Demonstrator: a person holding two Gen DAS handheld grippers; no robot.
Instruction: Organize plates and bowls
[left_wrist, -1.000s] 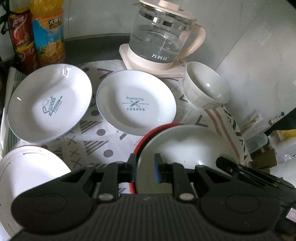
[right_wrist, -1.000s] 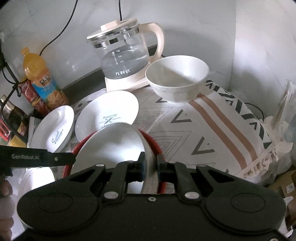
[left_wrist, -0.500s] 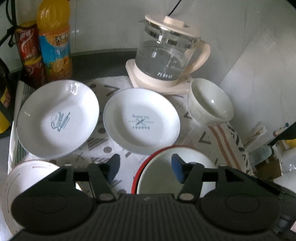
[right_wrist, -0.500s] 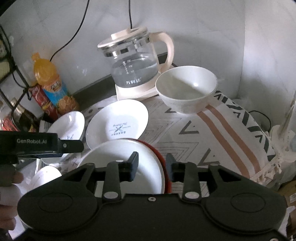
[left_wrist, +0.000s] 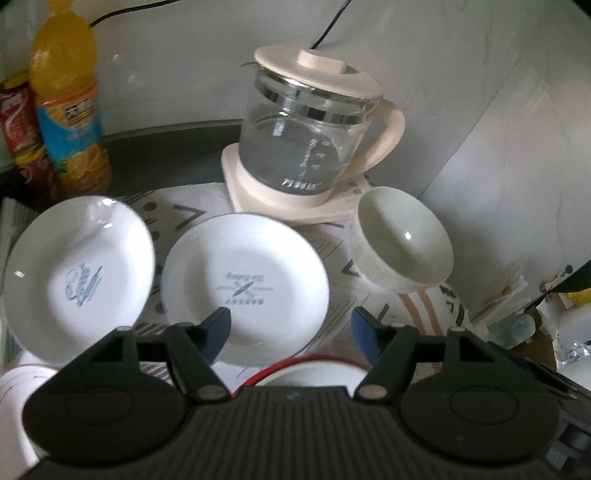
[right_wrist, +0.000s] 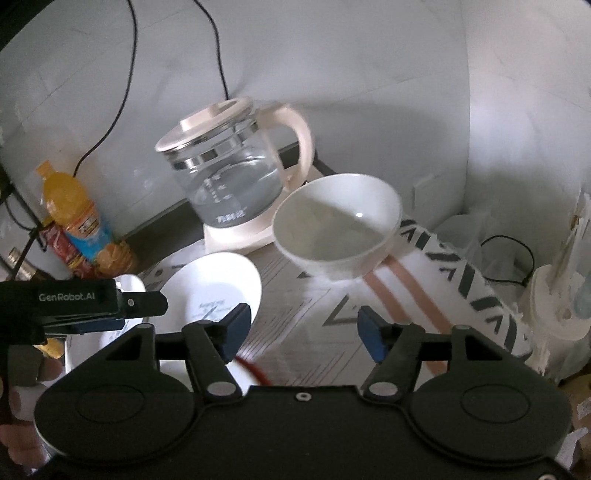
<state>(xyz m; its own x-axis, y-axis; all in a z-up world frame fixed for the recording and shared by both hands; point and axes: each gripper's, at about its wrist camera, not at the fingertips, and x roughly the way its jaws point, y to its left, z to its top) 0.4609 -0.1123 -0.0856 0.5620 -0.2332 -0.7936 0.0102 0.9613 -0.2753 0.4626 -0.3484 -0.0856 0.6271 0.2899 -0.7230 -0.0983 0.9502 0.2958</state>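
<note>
Jaws of both grippers just opening, released, red-rimmed bowl (left_wrist: 310, 365) mostly hidden below

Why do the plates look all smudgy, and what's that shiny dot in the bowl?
Left wrist view: motion blur smears the plate prints; a glare spot sits in the bowl. Right wrist view: the kettle is blurred and the walls bend from the fisheye.

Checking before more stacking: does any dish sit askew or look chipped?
The white bowl sits tilted, its rim leaning toward the glass kettle, seemingly propped on the kettle's base. Both printed plates lie flat; no chips or spills show.
</note>
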